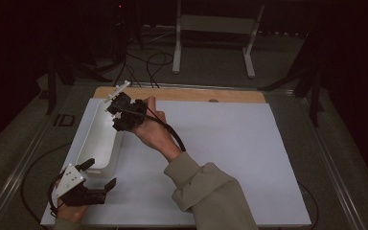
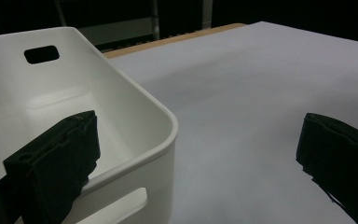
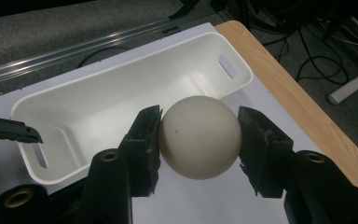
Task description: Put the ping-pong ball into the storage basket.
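Dim surroundings frame a white sheet-covered table, where the right gripper clamps a smooth cream ball just above the long white plastic bin. Left gripper straddles the bin's near corner, jaws wide (touching nothing I can see). Best to carry the ball over the middle, lower it, then release gently.

A wooden table carries a white sheet bearing a white bin.

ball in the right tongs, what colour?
Off-white, cream ball, plain apart from a tiny dark speck. Best seen in the right gripper view.

Dim, murky frames, dark surroundings
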Action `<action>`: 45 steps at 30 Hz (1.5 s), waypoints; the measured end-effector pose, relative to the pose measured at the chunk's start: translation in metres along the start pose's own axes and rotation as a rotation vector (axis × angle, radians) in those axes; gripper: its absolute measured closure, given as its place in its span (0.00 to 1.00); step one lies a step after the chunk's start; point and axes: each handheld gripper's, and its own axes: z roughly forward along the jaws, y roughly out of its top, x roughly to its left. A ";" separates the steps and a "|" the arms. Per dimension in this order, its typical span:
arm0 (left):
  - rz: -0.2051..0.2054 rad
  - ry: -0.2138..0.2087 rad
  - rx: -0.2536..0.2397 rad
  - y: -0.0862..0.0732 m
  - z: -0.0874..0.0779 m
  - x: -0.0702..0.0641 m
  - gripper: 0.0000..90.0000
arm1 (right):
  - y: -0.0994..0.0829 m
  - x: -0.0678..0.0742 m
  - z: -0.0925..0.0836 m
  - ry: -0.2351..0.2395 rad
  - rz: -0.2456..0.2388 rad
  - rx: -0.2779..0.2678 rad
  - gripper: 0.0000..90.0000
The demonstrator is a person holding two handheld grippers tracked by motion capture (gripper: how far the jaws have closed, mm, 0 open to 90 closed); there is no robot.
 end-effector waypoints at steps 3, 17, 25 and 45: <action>0.000 0.000 0.000 0.000 0.000 0.000 0.00 | 0.001 0.002 0.001 0.007 0.000 -0.005 0.56; -0.002 0.000 -0.002 0.000 0.000 0.000 0.00 | 0.005 0.009 0.006 0.038 -0.001 -0.024 0.56; -0.003 0.001 -0.005 0.000 0.000 0.000 0.00 | 0.006 0.014 0.010 0.058 -0.013 -0.034 0.56; -0.006 0.000 -0.008 0.000 -0.001 0.001 0.00 | 0.010 0.027 0.019 0.085 -0.039 -0.044 0.56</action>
